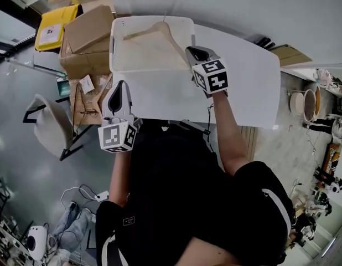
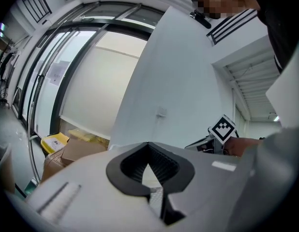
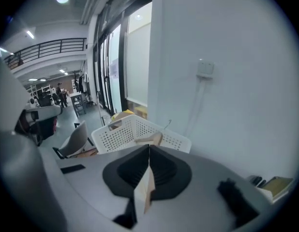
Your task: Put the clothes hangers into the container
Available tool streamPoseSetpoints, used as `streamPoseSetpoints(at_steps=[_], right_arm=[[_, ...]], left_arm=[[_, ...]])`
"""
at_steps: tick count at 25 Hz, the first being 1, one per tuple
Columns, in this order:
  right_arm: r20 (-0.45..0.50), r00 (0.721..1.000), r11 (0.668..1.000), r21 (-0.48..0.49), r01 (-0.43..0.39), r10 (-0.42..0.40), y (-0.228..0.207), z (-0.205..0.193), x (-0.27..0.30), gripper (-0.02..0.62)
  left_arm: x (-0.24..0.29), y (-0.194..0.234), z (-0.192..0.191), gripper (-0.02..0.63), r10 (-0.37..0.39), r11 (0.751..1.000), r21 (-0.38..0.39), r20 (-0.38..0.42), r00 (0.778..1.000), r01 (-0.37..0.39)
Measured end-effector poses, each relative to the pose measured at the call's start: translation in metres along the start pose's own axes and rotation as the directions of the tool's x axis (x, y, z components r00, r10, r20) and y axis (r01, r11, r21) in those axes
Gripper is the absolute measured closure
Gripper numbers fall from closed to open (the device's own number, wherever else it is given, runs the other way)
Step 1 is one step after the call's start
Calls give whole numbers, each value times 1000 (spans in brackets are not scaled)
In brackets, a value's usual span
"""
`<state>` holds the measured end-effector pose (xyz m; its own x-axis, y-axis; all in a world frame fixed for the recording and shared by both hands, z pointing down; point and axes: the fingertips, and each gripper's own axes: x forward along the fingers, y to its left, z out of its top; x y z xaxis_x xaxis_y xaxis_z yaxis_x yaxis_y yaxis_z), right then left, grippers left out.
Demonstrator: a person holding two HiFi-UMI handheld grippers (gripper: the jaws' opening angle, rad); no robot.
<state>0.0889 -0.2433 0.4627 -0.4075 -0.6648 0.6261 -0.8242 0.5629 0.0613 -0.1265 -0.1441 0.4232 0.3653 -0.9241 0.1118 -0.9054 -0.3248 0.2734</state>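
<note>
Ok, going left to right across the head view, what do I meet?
Chair → cardboard boxes → container → right gripper

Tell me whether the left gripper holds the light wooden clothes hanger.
No: the left gripper is empty; the wooden hanger sits in the right gripper.

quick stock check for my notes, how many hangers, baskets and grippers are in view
wooden hanger: 1
white basket: 1
grippers: 2, the left gripper and the right gripper
total: 4
</note>
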Motion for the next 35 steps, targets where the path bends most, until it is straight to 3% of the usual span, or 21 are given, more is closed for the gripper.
streamPoseSetpoints(at_steps=[7, 14, 20, 35], right_arm=[[217, 976, 1000, 29, 1, -7, 12, 15, -44, 578], [341, 940, 985, 166, -53, -7, 47, -15, -66, 578], [345, 939, 982, 174, -79, 14, 66, -31, -71, 580], [337, 940, 985, 143, -96, 43, 66, -31, -73, 581]], left_arm=[[-1, -22, 9, 600, -20, 1000, 22, 33, 999, 19], [-2, -39, -4, 600, -36, 999, 27, 17, 999, 35], [-1, -47, -10, 600, -43, 998, 36, 6, 999, 43], [-3, -52, -9, 600, -39, 998, 45, -2, 999, 39]])
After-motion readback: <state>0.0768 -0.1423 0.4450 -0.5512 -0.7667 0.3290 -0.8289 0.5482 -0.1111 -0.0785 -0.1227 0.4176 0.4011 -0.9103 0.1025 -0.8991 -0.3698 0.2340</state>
